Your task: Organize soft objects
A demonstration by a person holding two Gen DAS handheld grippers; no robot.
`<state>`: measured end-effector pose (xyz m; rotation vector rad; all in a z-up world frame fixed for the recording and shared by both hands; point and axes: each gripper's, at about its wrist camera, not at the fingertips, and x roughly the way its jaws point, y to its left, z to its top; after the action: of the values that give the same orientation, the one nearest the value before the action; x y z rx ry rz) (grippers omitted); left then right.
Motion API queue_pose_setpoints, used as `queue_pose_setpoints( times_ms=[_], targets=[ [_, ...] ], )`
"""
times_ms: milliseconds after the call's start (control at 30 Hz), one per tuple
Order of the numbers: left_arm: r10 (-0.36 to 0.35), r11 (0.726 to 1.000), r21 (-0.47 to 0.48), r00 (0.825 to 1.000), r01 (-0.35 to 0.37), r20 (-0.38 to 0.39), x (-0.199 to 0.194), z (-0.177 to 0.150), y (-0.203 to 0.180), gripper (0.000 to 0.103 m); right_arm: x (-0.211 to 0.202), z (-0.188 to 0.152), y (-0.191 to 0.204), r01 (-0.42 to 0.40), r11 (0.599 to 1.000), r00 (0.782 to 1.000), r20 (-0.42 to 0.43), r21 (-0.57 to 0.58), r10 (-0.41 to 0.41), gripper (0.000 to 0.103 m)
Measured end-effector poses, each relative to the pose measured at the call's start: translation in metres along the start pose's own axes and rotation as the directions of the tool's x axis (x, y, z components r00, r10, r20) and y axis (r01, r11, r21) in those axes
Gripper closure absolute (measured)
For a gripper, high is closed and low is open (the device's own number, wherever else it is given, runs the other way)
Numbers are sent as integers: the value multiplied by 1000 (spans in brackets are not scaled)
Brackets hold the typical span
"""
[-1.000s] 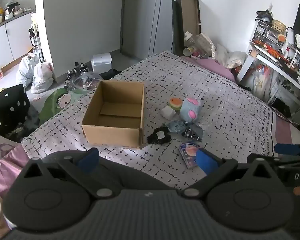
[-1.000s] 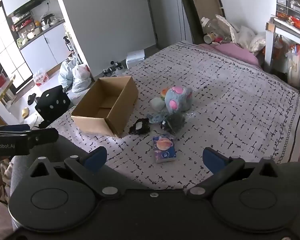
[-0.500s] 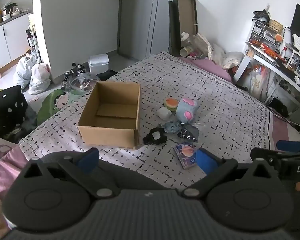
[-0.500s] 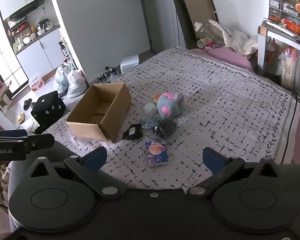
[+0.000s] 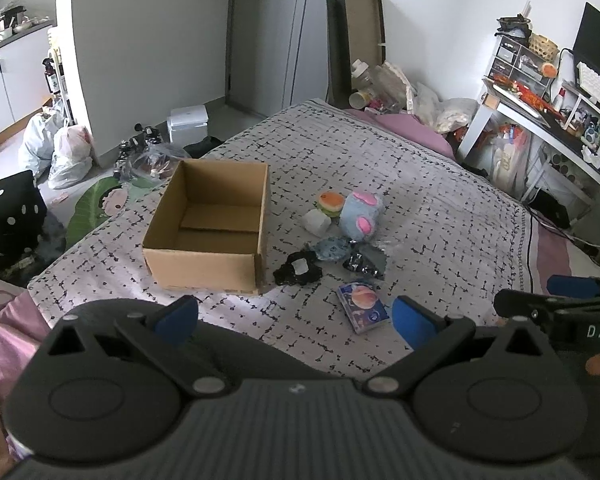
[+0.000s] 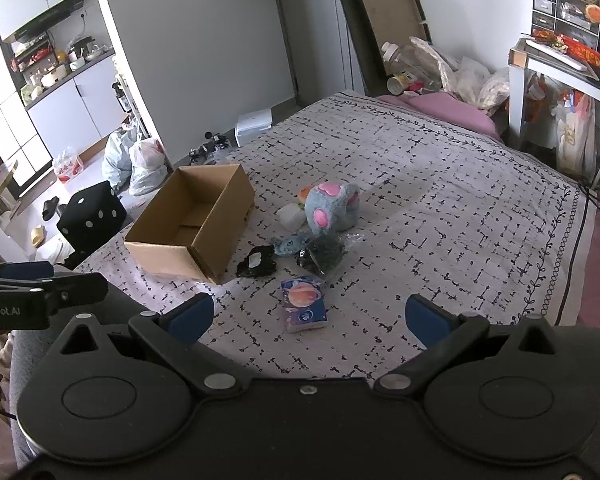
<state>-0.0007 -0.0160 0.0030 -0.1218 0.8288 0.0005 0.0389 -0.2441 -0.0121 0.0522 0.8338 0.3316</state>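
Both grippers, left gripper [image 5: 294, 316] and right gripper [image 6: 308, 314], wide apart, level above the bed [image 6: 440, 200].

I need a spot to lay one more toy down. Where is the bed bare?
Bare: the bedspread right of the blue plush, and the strip nearer than the tissue pack. Crowded: between the cardboard box and the plush.

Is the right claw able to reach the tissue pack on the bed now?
Probably yes. The right claw is open and empty, and the tissue pack lies flat straight ahead of it, apart from the other soft things and the cardboard box. Nothing stands between.
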Motion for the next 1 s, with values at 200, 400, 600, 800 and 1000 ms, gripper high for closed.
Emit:
queue_pose_setpoints(
  times_ms=[200, 400, 600, 800, 1000],
  targets=[
    [-2, 1000, 3, 1000, 2, 0, 0, -1, -2, 0, -2, 0, 0, -4, 1000, 1000, 2, -1, 4, 0],
    [-3, 1000, 2, 1000, 3, 1, 0, -1, -2, 1, -2, 1, 0, -6, 1000, 1000, 3, -3, 6, 0],
    [-4, 1000, 2, 1000, 4, 1, 0, -1, -3, 0, -2, 0, 1, -5, 1000, 1000, 2, -3, 5, 0],
    [-5, 1000, 3, 1000, 5, 1, 0, -1, -5, 0, -3, 1, 1, -3, 1000, 1000, 1, -5, 3, 0],
    [-6, 1000, 3, 1000, 6, 0, -1, -2, -6, 0, -3, 0, 1, -4, 1000, 1000, 2, -5, 4, 0]
  ],
)
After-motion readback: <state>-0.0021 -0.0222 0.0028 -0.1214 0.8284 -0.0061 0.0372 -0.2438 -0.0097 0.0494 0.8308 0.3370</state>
